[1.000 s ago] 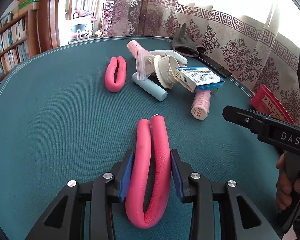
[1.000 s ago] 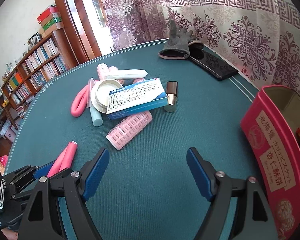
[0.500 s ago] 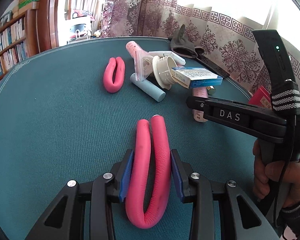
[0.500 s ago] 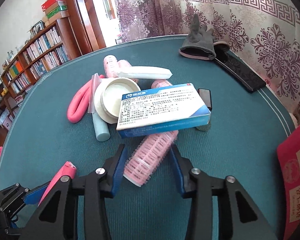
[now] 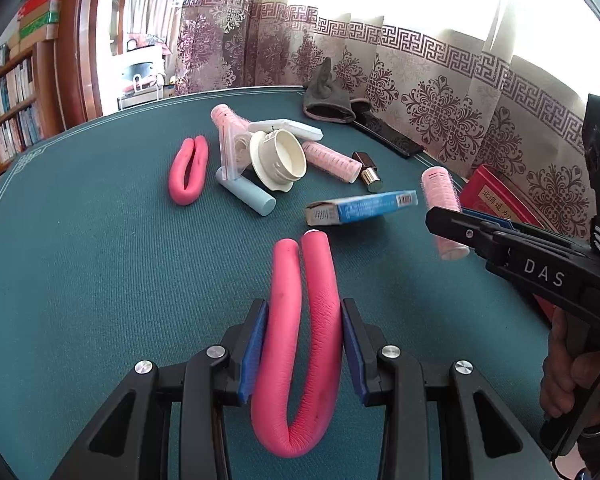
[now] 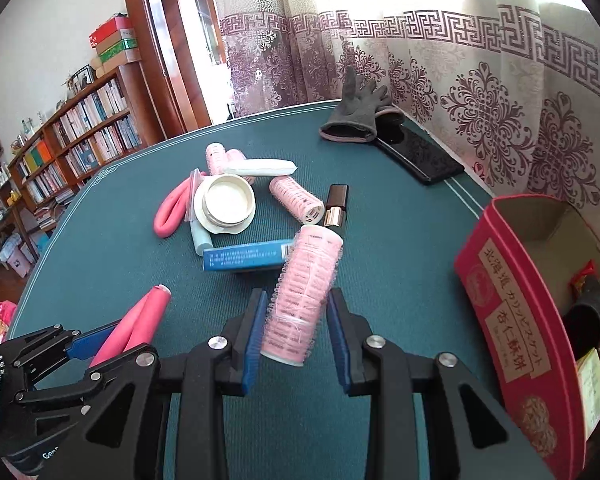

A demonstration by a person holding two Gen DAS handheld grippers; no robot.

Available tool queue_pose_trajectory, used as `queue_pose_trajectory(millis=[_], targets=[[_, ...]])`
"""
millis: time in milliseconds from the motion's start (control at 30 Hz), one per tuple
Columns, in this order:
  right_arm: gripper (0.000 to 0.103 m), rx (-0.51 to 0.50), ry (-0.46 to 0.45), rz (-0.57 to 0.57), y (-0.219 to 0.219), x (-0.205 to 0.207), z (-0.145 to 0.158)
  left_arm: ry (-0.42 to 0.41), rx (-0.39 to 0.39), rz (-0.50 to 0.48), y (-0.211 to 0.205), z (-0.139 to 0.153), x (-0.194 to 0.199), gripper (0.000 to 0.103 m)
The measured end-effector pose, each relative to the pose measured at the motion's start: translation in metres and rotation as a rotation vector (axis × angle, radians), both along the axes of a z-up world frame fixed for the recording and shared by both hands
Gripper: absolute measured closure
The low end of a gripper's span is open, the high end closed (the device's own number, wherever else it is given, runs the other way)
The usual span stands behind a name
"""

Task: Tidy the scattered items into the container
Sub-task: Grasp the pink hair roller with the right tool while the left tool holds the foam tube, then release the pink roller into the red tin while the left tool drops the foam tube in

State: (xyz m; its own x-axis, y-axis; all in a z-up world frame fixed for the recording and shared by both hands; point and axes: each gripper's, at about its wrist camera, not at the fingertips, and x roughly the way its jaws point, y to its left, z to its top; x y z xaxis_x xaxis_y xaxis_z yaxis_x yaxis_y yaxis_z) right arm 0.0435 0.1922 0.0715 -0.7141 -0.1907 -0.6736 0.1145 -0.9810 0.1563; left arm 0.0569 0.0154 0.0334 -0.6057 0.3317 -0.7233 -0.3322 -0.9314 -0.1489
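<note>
Rollers fill both tools: the left tool [image 5: 302, 354] grips a bent pink foam roller [image 5: 300, 344] between its blue pads, and the right tool [image 6: 294, 336] is closing on a pale pink hair roller [image 6: 300, 292] pinched between its pads and tilted above the surface [image 6: 116, 272]. Just beyond the hair roller a blue box [image 6: 246, 258] lies flat. Behind it sit a white lid [image 6: 226, 204], a light blue tube [image 6: 200, 240], a second foam roller [image 6: 170, 214], another hair roller [image 6: 296, 200], a lipstick [image 6: 334, 206] and a white packet [image 6: 260, 167], loosely heaped near the middle. At the far edge lie a grey glove [image 6: 354, 114] and a black phone [image 6: 420, 156], touching. The red box [image 6: 512, 308] stands open at the right edge, with a few things already inside. The surface is covered in teal cloth with a pale border line. Patterned lace curtains [image 6: 480, 80] hang behind it against bright windows; a bookshelf [image 6: 72, 148] and a wooden door frame [image 6: 148, 60] are on the left.
</note>
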Motion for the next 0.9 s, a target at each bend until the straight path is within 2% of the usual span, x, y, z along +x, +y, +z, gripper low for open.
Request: queue_pose_trajectory(millis=[433,900], targets=[[0.069,-0.047,0.061,-0.094,0.053,0.041,0.02,0.029,-0.035,-0.069,0.04,0.024,0.019,0.065],[0.069,-0.035,0.106,-0.32,0.152,0.09,0.034,0.072,-0.024,-0.218,0.109,0.051,0.029,0.065]])
